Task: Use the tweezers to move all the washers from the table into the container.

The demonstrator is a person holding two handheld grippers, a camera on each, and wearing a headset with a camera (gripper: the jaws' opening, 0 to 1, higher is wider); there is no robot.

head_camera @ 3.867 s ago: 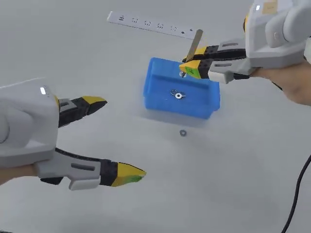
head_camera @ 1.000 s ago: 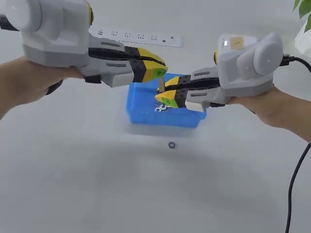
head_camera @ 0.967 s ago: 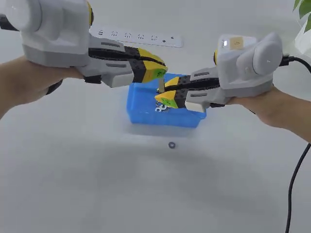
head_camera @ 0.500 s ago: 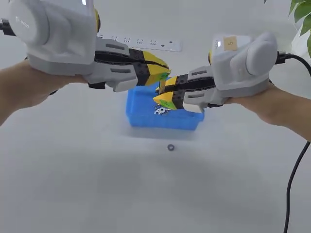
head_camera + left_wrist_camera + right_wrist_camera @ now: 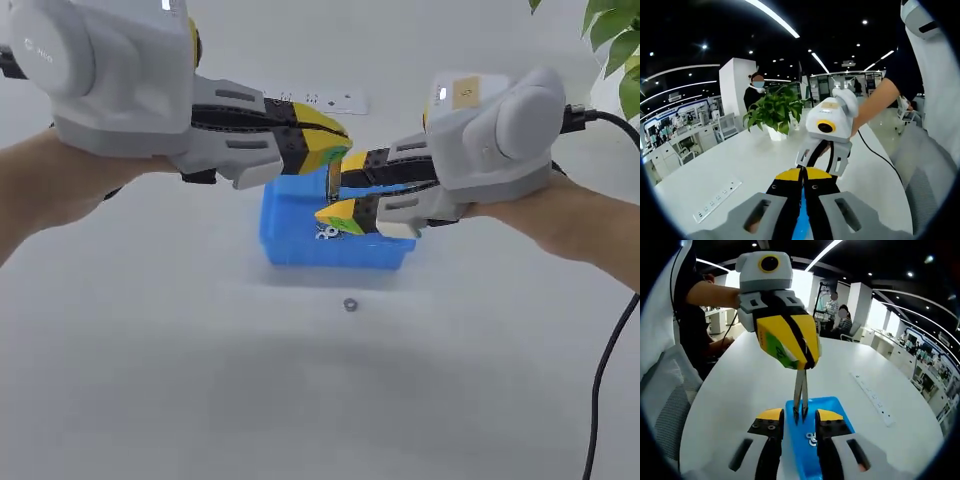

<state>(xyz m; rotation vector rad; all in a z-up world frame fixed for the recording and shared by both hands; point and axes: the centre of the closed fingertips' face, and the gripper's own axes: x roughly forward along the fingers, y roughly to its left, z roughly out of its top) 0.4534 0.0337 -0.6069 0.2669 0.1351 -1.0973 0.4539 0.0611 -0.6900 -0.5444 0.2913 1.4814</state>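
The metal tweezers (image 5: 332, 182) hang tip-down over the blue container (image 5: 330, 255). My left gripper (image 5: 338, 150) comes in from the left and is shut on their top end. My right gripper (image 5: 346, 190) reaches in from the right, open, one jaw on each side of the tweezers' lower part. In the right gripper view the tweezers (image 5: 800, 390) hang from the left gripper (image 5: 802, 362), their tips between my right gripper's (image 5: 799, 416) parted jaws, above the container (image 5: 835, 407). Several washers (image 5: 328, 232) lie inside. One washer (image 5: 350, 304) lies on the table in front of the container.
A white power strip (image 5: 315, 100) lies behind the container. A potted plant (image 5: 610, 40) stands at the far right. A black cable (image 5: 605, 380) trails down the right side. Open white tabletop spreads in front and to the left.
My right gripper's jaws have parted off the tweezers, which the left gripper now holds by itself. The head view has shifted a little.
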